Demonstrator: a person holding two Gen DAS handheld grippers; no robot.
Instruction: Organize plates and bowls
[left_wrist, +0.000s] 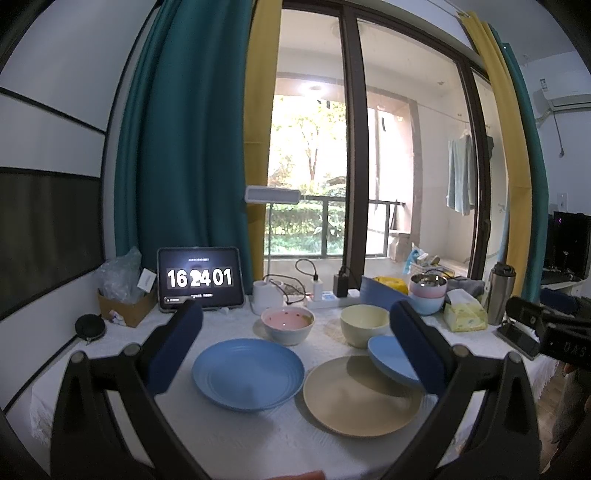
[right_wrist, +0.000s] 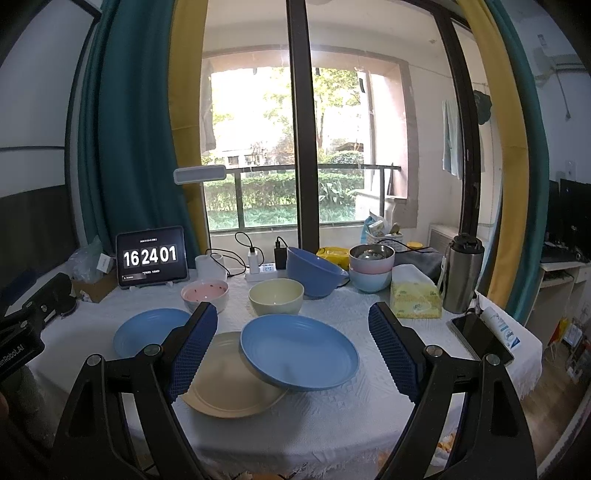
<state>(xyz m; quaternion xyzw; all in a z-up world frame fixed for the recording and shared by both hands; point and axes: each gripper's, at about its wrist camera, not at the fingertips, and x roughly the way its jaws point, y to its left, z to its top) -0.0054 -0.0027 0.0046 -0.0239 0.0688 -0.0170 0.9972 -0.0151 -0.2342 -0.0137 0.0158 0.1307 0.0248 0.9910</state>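
Two blue plates and a beige plate lie on the white tablecloth. One blue plate (left_wrist: 248, 373) (right_wrist: 149, 330) lies flat at the left. The second blue plate (right_wrist: 299, 357) (left_wrist: 393, 360) rests tilted, its edge on the beige plate (left_wrist: 360, 395) (right_wrist: 229, 380). Behind stand a pink bowl (left_wrist: 288, 325) (right_wrist: 205, 293) and a cream bowl (left_wrist: 364, 325) (right_wrist: 276, 296). My left gripper (left_wrist: 295, 343) is open above the plates, empty. My right gripper (right_wrist: 293, 345) is open, its fingers either side of the tilted blue plate, not touching it.
At the back stand a tilted blue bowl (right_wrist: 314, 273), stacked pink and light-blue bowls with a steel one on top (right_wrist: 371, 269), a tissue pack (right_wrist: 415, 297), a steel flask (right_wrist: 461, 277), a phone (right_wrist: 480, 338), a tablet clock (right_wrist: 151, 258), a lamp base (right_wrist: 210, 267) and a power strip (right_wrist: 264, 271).
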